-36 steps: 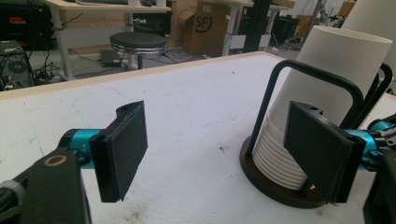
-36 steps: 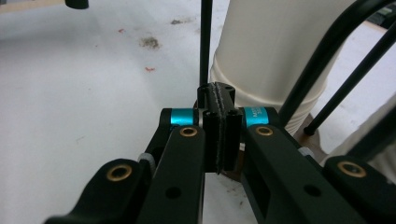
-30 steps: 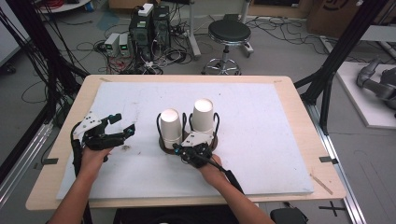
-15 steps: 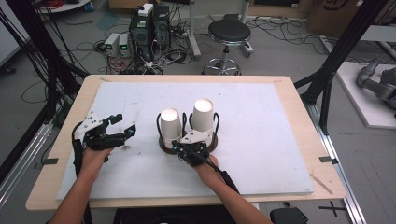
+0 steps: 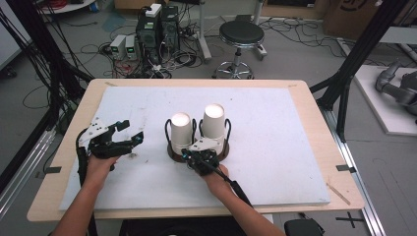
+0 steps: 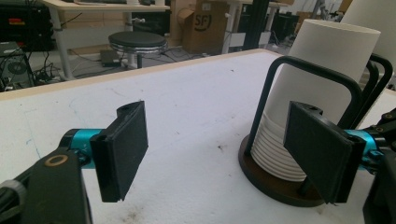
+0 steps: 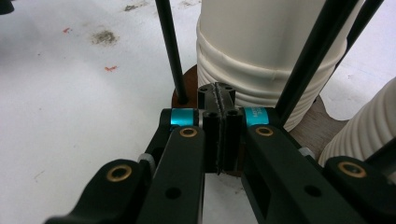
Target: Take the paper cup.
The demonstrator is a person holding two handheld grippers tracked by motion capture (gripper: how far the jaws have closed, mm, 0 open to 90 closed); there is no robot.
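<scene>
Two stacks of upturned white paper cups, the left stack [image 5: 181, 129] and the right stack [image 5: 213, 119], stand in a black wire holder on a round brown base [image 5: 171, 152]. My right gripper [image 5: 193, 153] is shut with nothing between its jaws, its tips low at the front of the base. In the right gripper view the closed gripper [image 7: 217, 95] sits just before a cup stack [image 7: 261, 42] and a wire post [image 7: 169, 51]. My left gripper [image 5: 132, 132] hangs open to the left of the holder. In the left gripper view that gripper [image 6: 219, 140] faces the nearer stack [image 6: 322, 74], apart from it.
A white mat [image 5: 275, 132] covers the wooden table [image 5: 314, 118]; it bears small dirt marks near the left gripper. A black stool [image 5: 241, 37], computer boxes and cables sit on the floor beyond the far edge. Black frame posts stand at both sides.
</scene>
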